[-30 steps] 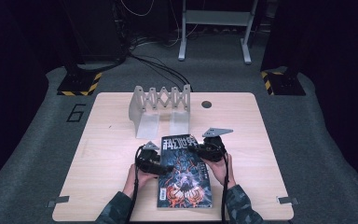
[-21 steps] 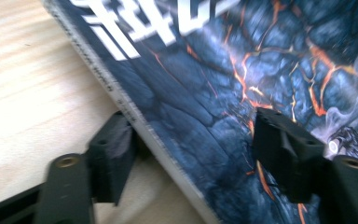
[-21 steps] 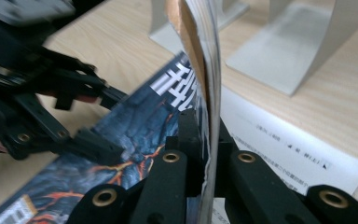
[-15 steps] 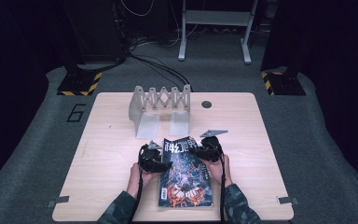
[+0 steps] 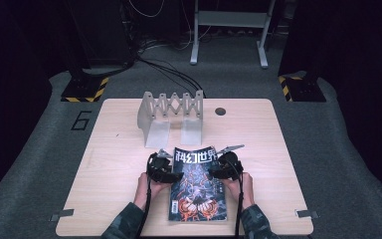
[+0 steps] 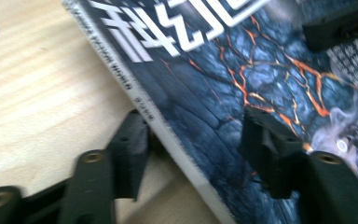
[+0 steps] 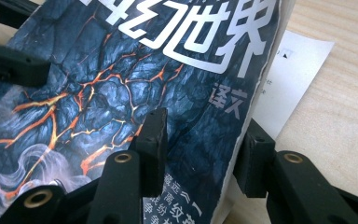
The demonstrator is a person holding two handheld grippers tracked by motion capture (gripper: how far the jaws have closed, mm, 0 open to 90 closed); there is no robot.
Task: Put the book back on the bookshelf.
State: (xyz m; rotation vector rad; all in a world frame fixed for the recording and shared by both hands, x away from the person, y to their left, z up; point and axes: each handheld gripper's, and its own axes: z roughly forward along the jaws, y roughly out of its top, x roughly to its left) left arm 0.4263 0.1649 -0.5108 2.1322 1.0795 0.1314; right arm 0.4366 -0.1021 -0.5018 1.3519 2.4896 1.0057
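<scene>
Magazine (image 5: 199, 184) with a dark, lava-cracked cover and big white characters lies flat on the wooden table (image 5: 114, 144), on the person's side of the grey accordion-style rack (image 5: 171, 117) that stands toward the far edge; its title end points at the rack. The left gripper (image 5: 166, 169) sits at the magazine's spine edge, on the rack's near side; in the left gripper view (image 6: 196, 149) one jaw rests on bare wood just off the spine and the other lies over the cover, spread apart with the edge between them, having just closed partway and eased back a little, with no pad clearly pressing. The right gripper (image 5: 218, 168) is at the opposite, page-edge side; in the right gripper view (image 7: 200, 149) its jaws have just been opening and now stand astride that edge, one over the cover, one outside it above a white sheet (image 7: 289, 79) that peeks out from under the magazine, with daylight on both sides. To my eye the magazine has just been set down and the grip is being let go. Done well, that means opening each pair wide enough that no pad drags the cover, then lifting straight up rather than sliding sideways, so the magazine stays square to the rack. The loose white sheet looks easy to catch, so the right gripper should clear it carefully.
</scene>
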